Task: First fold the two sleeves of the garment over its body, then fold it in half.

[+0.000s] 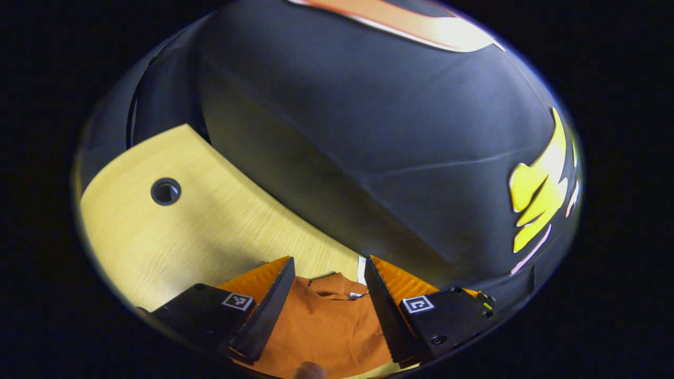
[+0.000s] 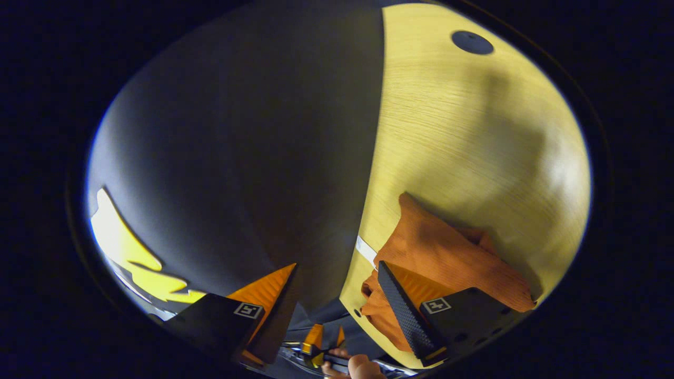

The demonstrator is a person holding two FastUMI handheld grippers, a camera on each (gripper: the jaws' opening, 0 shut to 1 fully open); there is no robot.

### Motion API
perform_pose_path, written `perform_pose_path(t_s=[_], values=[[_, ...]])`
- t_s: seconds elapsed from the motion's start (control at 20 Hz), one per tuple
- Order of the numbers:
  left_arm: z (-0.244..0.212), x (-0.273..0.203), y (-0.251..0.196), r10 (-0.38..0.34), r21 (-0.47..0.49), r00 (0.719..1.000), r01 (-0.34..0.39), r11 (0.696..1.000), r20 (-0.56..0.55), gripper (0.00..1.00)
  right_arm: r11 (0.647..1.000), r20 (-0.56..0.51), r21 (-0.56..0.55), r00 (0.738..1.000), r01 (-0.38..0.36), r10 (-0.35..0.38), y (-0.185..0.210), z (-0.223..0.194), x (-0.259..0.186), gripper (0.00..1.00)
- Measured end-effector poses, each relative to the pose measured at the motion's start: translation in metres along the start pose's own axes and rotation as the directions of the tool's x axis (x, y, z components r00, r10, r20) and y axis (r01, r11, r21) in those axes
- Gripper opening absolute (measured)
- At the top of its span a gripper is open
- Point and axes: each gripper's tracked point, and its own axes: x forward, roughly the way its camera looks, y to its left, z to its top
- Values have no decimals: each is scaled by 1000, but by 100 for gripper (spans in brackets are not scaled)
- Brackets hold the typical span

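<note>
The orange ribbed garment (image 1: 326, 326) lies on the pale wooden table (image 1: 174, 242), its collar toward the table's far edge. My left gripper (image 1: 329, 263) hovers over the collar area, open, the cloth showing in the wide gap between its fingers. In the right gripper view the garment (image 2: 447, 252) lies bunched on the table (image 2: 474, 137), partly under one finger. My right gripper (image 2: 337, 266) is open and straddles the table's edge with nothing between its fingers. The left gripper (image 2: 321, 342) and a hand (image 2: 360, 367) show small at the bottom.
A round cable hole (image 1: 166, 191) sits in the tabletop to the left; it appears as a dark disc (image 2: 472, 42) far off in the right gripper view. A white tape strip (image 2: 365, 250) marks the table edge beside the black booth wall (image 1: 368, 131). A fingertip (image 1: 309, 371) touches the cloth.
</note>
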Motion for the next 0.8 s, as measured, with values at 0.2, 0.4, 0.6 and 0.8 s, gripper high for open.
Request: perform_pose_path(t_s=[0.2, 0.4, 0.6, 0.8], values=[[5, -54, -23, 58, 134, 996, -66, 989, 66, 99, 965, -33, -260, 999, 29, -39, 30, -40, -37, 93], [-3, -116, -61, 51, 191, 989, -76, 979, 136, 99, 856, 13, -514, 999, 48, -48, 64, -76, -73, 94], [-15, -167, -79, 102, 270, 976, -153, 951, 194, 98, 650, 108, -750, 992, 122, -61, 79, -106, -118, 94], [-39, -200, -110, 89, 342, 966, -171, 924, 241, 99, 423, 242, -872, 968, 247, -66, 80, -143, -167, 98]])
